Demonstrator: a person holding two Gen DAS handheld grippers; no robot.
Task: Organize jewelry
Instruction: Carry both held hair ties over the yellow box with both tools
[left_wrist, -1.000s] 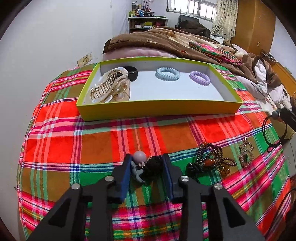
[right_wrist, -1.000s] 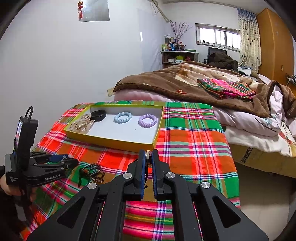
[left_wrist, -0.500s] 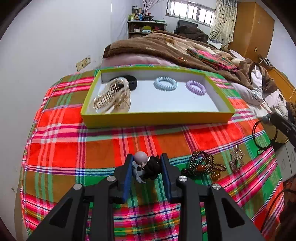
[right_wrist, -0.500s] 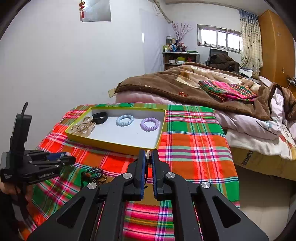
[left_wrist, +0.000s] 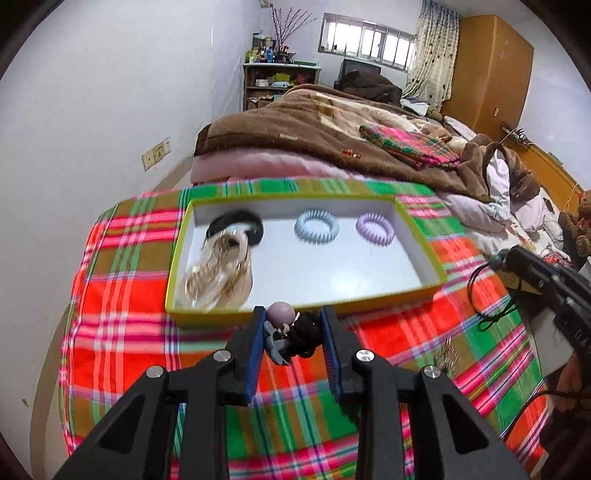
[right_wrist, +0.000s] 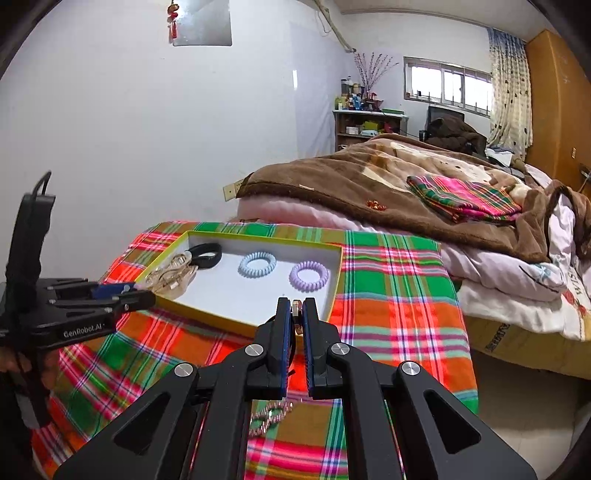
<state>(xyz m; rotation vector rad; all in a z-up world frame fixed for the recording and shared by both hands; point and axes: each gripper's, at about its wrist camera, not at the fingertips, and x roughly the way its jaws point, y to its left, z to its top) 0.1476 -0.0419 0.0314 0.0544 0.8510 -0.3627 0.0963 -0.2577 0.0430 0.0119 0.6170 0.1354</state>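
Observation:
My left gripper (left_wrist: 292, 318) is shut on a black hair tie with a pink ball (left_wrist: 290, 330), held above the plaid cloth just before the front wall of the tray (left_wrist: 373, 298). The yellow-rimmed white tray holds a gold claw clip (left_wrist: 218, 277), a black band (left_wrist: 236, 223), a blue spiral tie (left_wrist: 316, 230) and a purple spiral tie (left_wrist: 375, 229). My right gripper (right_wrist: 295, 306) is shut on a black cord with a small metal piece (right_wrist: 295, 305), near the tray's right front corner (right_wrist: 328, 314). The cord's loop (left_wrist: 491, 295) hangs below it. The left gripper (right_wrist: 136, 293) shows at the left of the right wrist view.
A rhinestone ornament (right_wrist: 271, 411) lies on the plaid cloth (right_wrist: 388, 295) under my right gripper. It also shows in the left wrist view as the ornament (left_wrist: 447, 360) at the right. A bed with a brown blanket (left_wrist: 314, 129) stands behind the table, and a white wall (left_wrist: 92, 110) on the left.
The left gripper has lifted the hair tie off the cloth and come closer to the tray's front wall. The right gripper has risen a little with the cord, still shut.

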